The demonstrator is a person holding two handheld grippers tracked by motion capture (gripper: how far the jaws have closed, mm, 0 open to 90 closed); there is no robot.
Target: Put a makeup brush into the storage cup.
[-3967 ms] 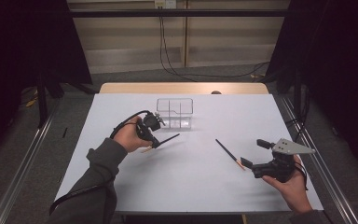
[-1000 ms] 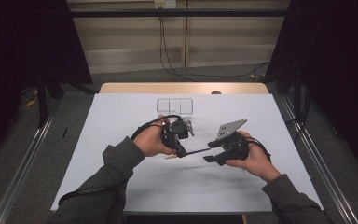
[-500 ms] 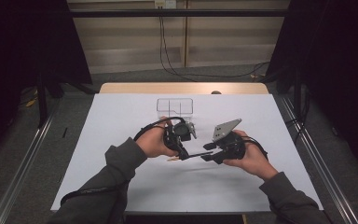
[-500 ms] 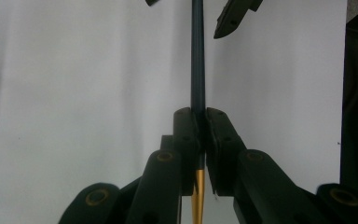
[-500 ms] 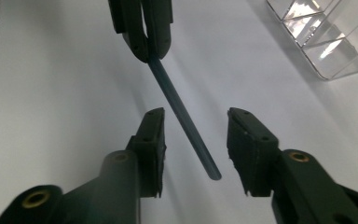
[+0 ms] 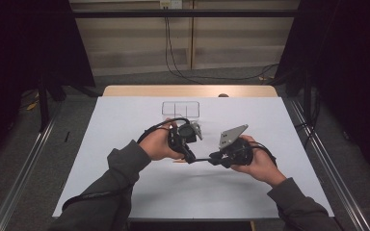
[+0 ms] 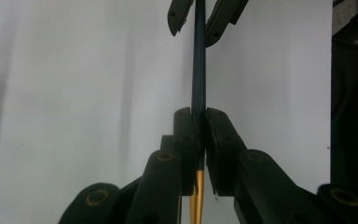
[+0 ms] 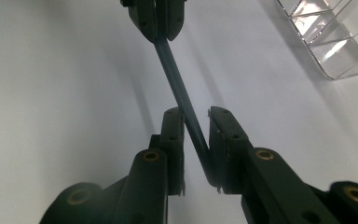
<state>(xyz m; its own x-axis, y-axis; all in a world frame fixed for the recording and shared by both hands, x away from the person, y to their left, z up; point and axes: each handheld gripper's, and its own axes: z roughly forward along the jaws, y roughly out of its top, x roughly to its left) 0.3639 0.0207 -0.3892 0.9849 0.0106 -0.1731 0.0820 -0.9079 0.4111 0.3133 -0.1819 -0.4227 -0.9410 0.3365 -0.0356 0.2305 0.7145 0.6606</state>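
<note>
White sheeting covers the counter [image 6: 125, 144], with dark curtains on both sides and a wooden edge at its far end. Near the middle, above the surface, a thin dark stick [image 6: 201, 159] with an orange-gold end [image 7: 196, 198] is held between the two hands. Its long axis runs roughly from 9 to 3 o'clock in the high view, nearly level.

From the 7 o'clock corner the left forearm comes in, the hand wrapped round the left gripper [image 6: 191, 158], which points toward 3 o'clock. Its jaws are clamped tight on the stick, the gold end trailing behind the pads in the left gripper view.

From 5 o'clock comes the right forearm, and the right gripper [image 6: 213, 160] points toward 9 o'clock, facing the other, its grey plate tilted up. Its jaws have just been closing with the stick's dark end between them; in the right gripper view [image 8: 195, 128] the stick slants across the gap and a narrow space remains beside it.

At 12 o'clock from the hands a clear divided tray [image 6: 180, 109] sits on the counter, well apart from them
</note>
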